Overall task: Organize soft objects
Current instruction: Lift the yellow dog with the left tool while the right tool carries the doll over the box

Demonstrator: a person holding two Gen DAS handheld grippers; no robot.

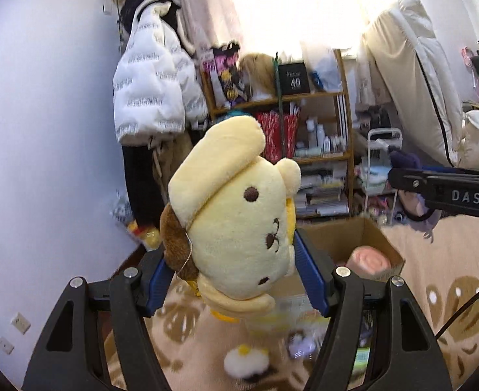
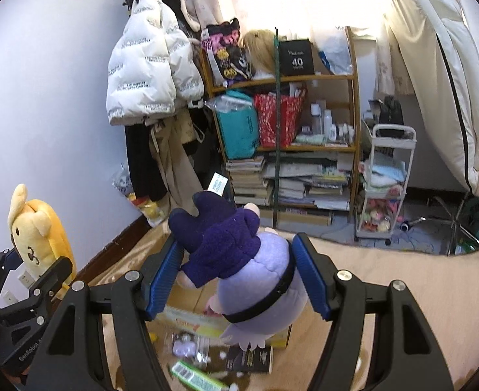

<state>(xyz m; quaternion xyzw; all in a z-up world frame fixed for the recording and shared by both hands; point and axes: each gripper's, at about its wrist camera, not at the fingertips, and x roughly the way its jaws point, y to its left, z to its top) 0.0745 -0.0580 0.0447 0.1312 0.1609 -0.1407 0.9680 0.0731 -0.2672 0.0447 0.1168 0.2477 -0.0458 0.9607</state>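
Blue pads on our left tongs (image 1: 236,277) pinch a yellow plush dog (image 1: 236,215) and hold it up in the air. Our right tongs (image 2: 236,277) pinch a purple plush toy (image 2: 239,257) with a dark blue hat, also held up. Under both toys sits a cardboard box (image 1: 373,238) on the tan rug (image 1: 441,260), with a pink soft thing (image 1: 370,259) inside it. Behind the box stands a wooden shelf (image 2: 355,104), and a white puffy coat (image 2: 148,62) hangs beside it.
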